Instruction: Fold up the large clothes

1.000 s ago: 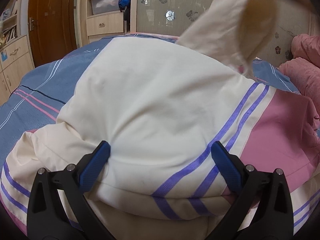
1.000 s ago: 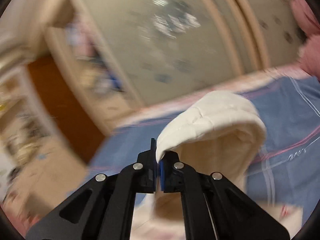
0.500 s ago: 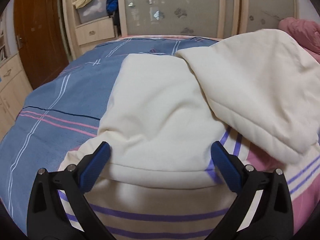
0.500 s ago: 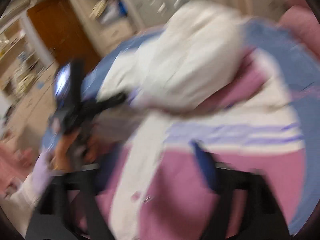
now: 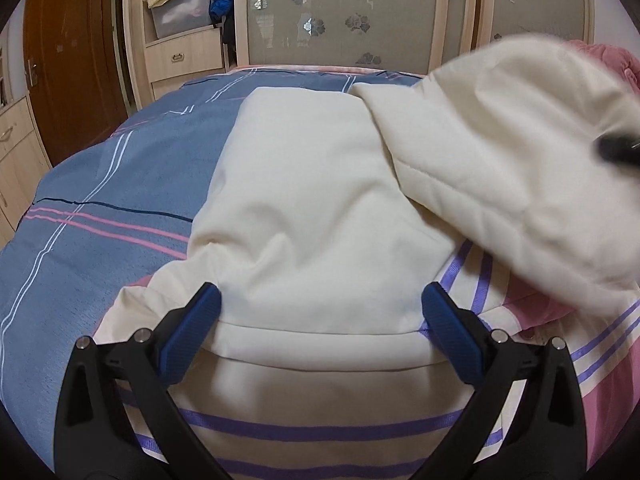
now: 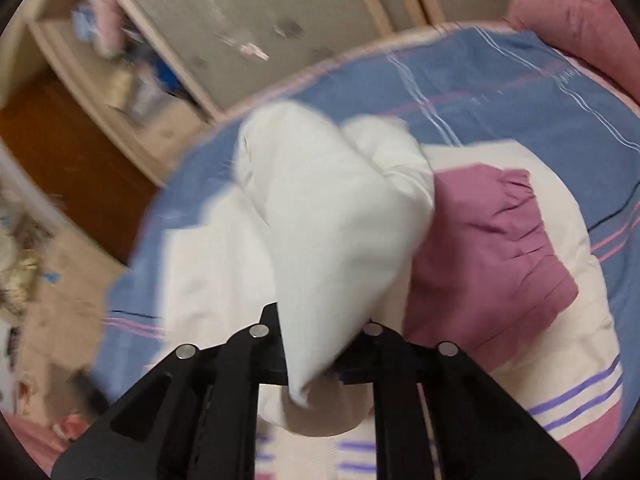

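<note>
I see one large garment [image 5: 320, 200] spread across the bed [image 5: 100, 184]: a thick cream, pink and purple-striped jacket or hoodie, its cream body filling the middle of my left view and its pink panel [image 6: 492, 248] at three o'clock in my right view. I judge it soft, padded and fairly bulky, light enough to lift by one corner but floppy, so any unsupported part will sag and drag; the fabric looks matte, not slippery, and there is nothing fragile about it. My left tool [image 5: 320, 312] hovers low over the near hem with its blue pads spread wide, straddling a cream fold at six o'clock and gripping nothing. My right tool [image 6: 316, 360] has its fingers drawn together on a cream sleeve or flap [image 6: 340, 232], which rises from six o'clock toward twelve; in my left view that same flap hangs blurred at two o'clock. I would take hold at seams, cuffs or hem edges, where the layers are doubled and pinch firmly, not in the puffy middle. The count: one garment, two tools, one bed. At the far end a wardrobe [image 5: 360, 12] stands at twelve o'clock, and a pink quilt [image 6: 580, 12] lies at one o'clock in my right view.
</note>
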`<action>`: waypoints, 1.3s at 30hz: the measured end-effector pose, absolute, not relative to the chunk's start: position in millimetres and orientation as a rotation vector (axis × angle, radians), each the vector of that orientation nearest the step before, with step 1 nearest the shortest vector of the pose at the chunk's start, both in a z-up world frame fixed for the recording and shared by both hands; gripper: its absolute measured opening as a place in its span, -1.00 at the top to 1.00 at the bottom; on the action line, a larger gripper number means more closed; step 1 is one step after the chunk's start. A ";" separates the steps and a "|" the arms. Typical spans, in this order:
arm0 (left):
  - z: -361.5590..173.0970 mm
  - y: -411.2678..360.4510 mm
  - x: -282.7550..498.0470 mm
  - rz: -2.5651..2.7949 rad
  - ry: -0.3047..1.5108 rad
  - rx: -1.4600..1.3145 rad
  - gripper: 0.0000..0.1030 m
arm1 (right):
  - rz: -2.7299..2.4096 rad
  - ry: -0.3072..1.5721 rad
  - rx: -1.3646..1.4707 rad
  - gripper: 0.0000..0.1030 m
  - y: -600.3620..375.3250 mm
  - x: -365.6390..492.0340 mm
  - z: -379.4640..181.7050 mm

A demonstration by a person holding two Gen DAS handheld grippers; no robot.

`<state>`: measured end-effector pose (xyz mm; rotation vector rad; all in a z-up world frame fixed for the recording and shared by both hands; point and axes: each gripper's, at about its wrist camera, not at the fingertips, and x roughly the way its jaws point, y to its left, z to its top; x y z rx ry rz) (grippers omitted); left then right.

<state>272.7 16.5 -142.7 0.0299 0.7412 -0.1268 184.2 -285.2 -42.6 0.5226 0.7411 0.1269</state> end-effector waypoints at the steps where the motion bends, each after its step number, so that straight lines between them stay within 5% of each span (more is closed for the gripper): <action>1: -142.9 15.9 272.4 -0.126 0.741 0.033 -0.96 | 0.139 0.703 0.551 0.74 -289.5 166.1 -38.0; 9: -147.0 11.8 267.5 -0.118 0.739 0.053 -0.96 | 0.058 0.851 0.634 0.70 -313.6 121.1 -119.4; 10: -147.5 11.6 268.8 -0.116 0.738 0.056 -0.96 | 0.066 0.848 0.647 0.59 -313.6 118.9 -122.6; 12: -148.1 11.2 268.8 -0.112 0.736 0.058 -0.96 | 0.036 0.822 0.625 0.03 -316.1 111.1 -110.1; 21: -149.0 11.8 271.2 -0.105 0.735 0.065 -0.96 | -0.046 0.517 0.255 0.24 -263.9 147.1 -15.9; 27: -148.8 11.7 272.7 -0.112 0.737 0.066 -0.96 | -0.252 0.831 0.282 0.25 -291.0 213.9 -112.2; 31: -148.8 10.8 271.7 -0.116 0.733 0.077 -0.96 | -0.143 0.745 0.364 0.19 -306.8 176.4 -125.6; 33: -141.7 15.8 264.0 -0.110 0.703 0.060 -0.96 | -0.057 0.720 0.397 -0.43 -309.3 146.3 -111.9; 35: -131.5 23.0 251.6 -0.087 0.712 0.069 -0.96 | -0.054 0.704 0.418 -0.72 -318.4 114.3 -100.0; 39: -105.7 64.5 187.0 -0.029 0.675 0.132 -0.96 | -0.168 0.696 0.402 -0.72 -369.5 21.7 -90.7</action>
